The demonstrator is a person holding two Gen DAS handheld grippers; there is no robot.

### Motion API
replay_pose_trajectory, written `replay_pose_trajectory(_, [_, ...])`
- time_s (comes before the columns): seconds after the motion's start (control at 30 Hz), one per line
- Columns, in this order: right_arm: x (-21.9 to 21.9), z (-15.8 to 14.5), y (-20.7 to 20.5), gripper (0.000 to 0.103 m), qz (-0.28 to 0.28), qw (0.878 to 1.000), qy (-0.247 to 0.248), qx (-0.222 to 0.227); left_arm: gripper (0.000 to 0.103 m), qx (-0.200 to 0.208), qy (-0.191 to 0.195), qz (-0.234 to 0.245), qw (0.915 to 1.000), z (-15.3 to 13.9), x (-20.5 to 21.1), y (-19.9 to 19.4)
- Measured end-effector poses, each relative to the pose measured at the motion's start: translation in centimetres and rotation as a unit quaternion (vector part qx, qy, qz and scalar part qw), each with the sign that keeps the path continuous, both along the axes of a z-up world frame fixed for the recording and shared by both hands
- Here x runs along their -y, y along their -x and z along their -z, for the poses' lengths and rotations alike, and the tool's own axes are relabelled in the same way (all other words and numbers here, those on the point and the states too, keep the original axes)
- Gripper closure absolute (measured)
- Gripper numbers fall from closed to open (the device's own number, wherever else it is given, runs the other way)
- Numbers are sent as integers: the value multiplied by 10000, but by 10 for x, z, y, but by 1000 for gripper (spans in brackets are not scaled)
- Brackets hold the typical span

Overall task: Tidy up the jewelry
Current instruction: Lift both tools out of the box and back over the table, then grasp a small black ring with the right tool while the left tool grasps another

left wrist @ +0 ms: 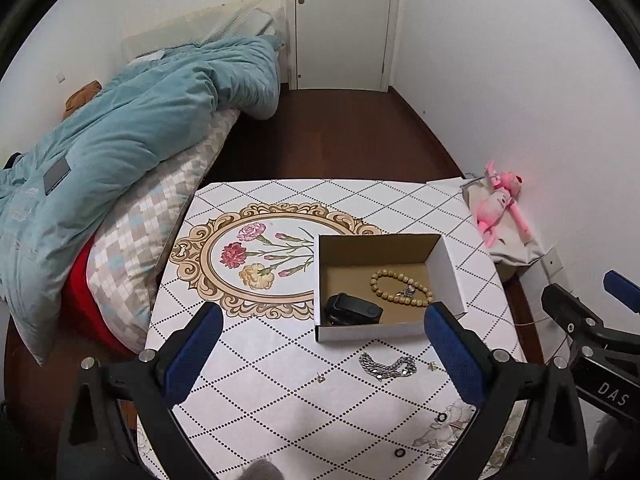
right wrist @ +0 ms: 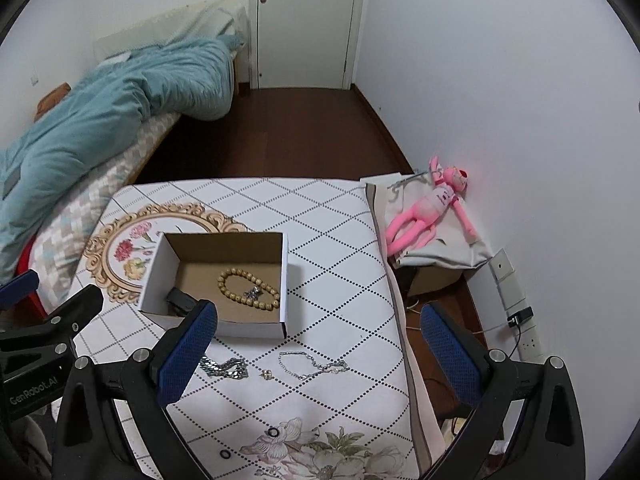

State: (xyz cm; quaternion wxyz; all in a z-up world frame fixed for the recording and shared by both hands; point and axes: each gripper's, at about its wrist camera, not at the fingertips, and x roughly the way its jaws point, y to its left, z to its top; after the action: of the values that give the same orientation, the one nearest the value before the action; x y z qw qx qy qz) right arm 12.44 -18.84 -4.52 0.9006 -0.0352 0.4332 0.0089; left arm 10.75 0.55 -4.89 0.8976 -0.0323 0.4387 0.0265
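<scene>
Tan bead bracelet [right wrist: 248, 289], pink plush toy [right wrist: 430, 208], diamond-patterned white tablecloth [right wrist: 336, 264].

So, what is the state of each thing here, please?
Box: open, no lid.
Beads: inside box.
Black case: inside box, shut.
Thick chain: on table, bunched.
Thin chain: on table, loose.
Left gripper: open, empty.
Right gripper: open, empty.
Door: shut.

left tongs [left wrist: 324, 348] jaws spread wide, empty | right tongs [right wrist: 318, 348] jaws spread wide, empty
</scene>
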Motion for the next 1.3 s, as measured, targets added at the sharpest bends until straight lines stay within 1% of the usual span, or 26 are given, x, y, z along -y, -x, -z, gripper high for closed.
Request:
replay_pose_trajectory(0.1, [2,-5,7,0,-3,9999,-150,-8,0,26,-27,-58,10000,-1,-3,4])
replay_pose_trajectory(0.17, [4,1,11,0,-11,9996,-197,-181,0,-49,-62,-112,9999,6,-4,8])
replay_pose_trajectory(0.27, [5,29,18,0,-41,9984,-128,-558,0,-236,-149,-166,9995,26,-5,15])
replay_pose_trajectory(0.33, [8,61,26,1,-70,9956,-176,-920,0,-445,-235,-187,9986,48,-5,22])
replay_pose_trajectory(0.4, [10,89,33,9,-94,9920,-280,-1229,0,-667,-330,-228,9970,71,-6,30])
replay_pose_trajectory(0.47, [11,121,40,31,-191,9867,-504,-1535,0,-979,-378,-316,9940,98,-8,38])
replay_pose_trajectory(0.53, [10,153,47,40,-311,9800,-694,-1841,0,-1225,-371,-376,9911,121,-9,45])
replay_pose_trajectory(0.63, [6,180,56,50,-392,9786,-580,-1933,0,-1542,-421,-423,9862,147,-8,52])
replay_pose_trajectory(0.67, [4,185,59,50,-418,9784,-584,-1937,0,-1621,-418,-440,9849,154,-7,54])
replay_pose_trajectory(0.8, [-2,196,62,51,-551,9800,-530,-1837,0,-1761,-419,-450,9825,169,-4,58])
replay_pose_trajectory(0.87, [-6,198,60,59,-610,9803,-472,-1816,0,-1768,-455,-431,9822,170,-1,60])
replay_pose_trajectory(0.9, [-9,198,60,60,-668,9816,-405,-1743,0,-1776,-458,-420,9821,171,-1,60])
replay_pose_trajectory(0.93, [-12,199,61,66,-702,9825,-309,-1699,0,-1788,-460,-413,9819,173,0,61])
replay_pose_trajectory(1.0, [-19,196,60,74,-761,9834,-148,-1642,0,-1789,-466,-387,9820,173,2,62])
replay_pose_trajectory(1.03, [-21,195,62,84,-789,9836,-103,-1616,1,-1768,-469,-381,9824,173,2,62])
replay_pose_trajectory(1.07, [-23,194,62,90,-805,9837,-65,-1605,1,-1760,-473,-379,9825,173,3,63])
replay_pose_trajectory(1.2, [-20,192,66,90,-773,9838,-127,-1611,2,-1718,-333,-235,9843,169,11,66])
replay_pose_trajectory(1.3, [-5,184,69,90,-591,9850,-297,-1595,2,-1736,-65,11,9848,165,24,70])
